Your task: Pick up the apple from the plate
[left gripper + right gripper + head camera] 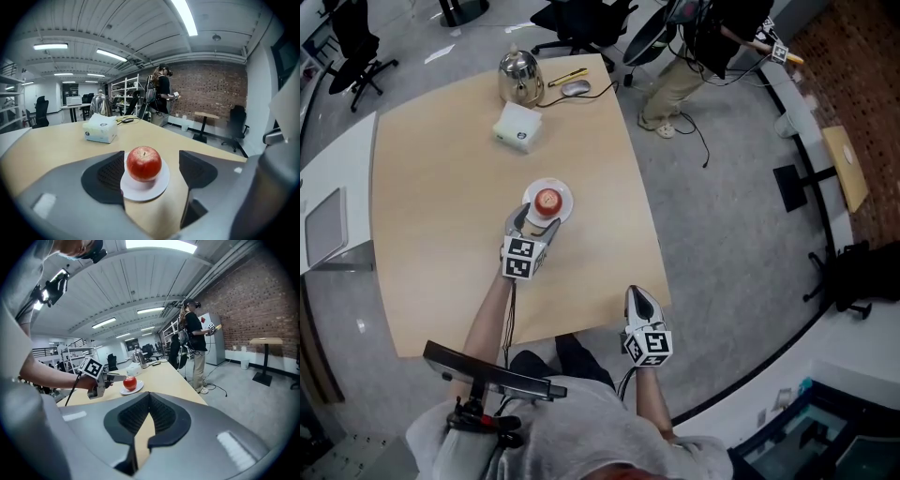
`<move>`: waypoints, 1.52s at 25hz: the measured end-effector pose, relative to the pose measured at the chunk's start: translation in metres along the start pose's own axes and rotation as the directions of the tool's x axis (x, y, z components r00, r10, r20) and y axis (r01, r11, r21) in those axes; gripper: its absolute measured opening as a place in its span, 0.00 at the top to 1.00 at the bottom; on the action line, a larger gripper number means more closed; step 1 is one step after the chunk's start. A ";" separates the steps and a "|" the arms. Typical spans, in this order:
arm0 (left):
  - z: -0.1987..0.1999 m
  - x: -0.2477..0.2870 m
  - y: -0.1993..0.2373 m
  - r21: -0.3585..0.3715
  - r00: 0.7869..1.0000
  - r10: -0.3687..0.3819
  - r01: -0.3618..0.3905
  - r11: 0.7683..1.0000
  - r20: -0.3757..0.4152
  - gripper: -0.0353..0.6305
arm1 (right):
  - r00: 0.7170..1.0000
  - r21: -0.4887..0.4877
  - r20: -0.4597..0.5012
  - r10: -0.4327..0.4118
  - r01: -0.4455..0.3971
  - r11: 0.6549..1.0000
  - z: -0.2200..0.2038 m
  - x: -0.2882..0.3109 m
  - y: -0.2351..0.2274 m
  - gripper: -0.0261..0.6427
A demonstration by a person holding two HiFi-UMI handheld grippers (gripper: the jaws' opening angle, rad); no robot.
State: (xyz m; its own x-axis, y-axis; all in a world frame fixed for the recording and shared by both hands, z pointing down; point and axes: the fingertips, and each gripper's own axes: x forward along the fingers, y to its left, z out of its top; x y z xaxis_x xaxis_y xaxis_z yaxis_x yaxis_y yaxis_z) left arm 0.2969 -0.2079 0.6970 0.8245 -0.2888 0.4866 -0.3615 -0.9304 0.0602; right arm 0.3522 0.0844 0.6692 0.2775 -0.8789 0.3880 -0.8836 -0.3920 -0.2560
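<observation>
A red apple (547,201) (144,163) stands upright on a small white plate (563,191) (140,190) near the middle of the wooden table (441,234). My left gripper (534,223) (152,157) is open, its jaws spread wide on either side of the plate's near edge, and the apple sits just ahead between the tips, untouched. My right gripper (636,296) (149,401) hovers over the table's near right corner, shut with nothing in it. The right gripper view shows the apple (130,382) and my left gripper (105,380) beside it farther up the table.
A white tissue box (517,127) (100,130), a metal kettle (520,77), a computer mouse (576,88) and a yellow tool (567,77) lie at the table's far end. A person (694,56) stands beyond the far right corner. Office chairs (581,23) stand behind.
</observation>
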 end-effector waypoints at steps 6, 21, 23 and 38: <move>-0.008 0.028 0.008 0.014 0.999 0.013 -0.013 1.000 -0.047 0.35 | 1.000 0.013 -0.013 -0.018 0.019 1.000 0.000 0.012 -0.011 0.95; -0.030 0.058 0.013 0.055 0.992 0.041 -0.034 0.998 -0.122 0.35 | 0.998 0.029 -0.049 -0.042 0.043 0.999 -0.006 0.024 -0.027 0.95; -0.031 0.058 0.014 0.057 0.992 0.047 -0.041 0.998 -0.120 0.38 | 0.998 0.032 -0.051 -0.043 0.044 0.999 -0.007 0.025 -0.028 0.95; -0.012 0.047 0.021 0.072 0.995 0.084 -0.080 0.994 -0.054 0.38 | 0.999 0.016 -0.047 -0.023 0.024 1.000 -0.009 0.031 -0.022 0.95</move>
State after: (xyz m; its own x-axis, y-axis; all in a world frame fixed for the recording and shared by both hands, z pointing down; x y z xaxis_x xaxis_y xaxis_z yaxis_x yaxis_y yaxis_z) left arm 0.3223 -0.2384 0.7318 0.7667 -0.3531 0.5362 -0.3937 -0.9183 -0.0418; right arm 0.3772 0.0681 0.6952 0.2794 -0.8558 0.4353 -0.8709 -0.4168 -0.2605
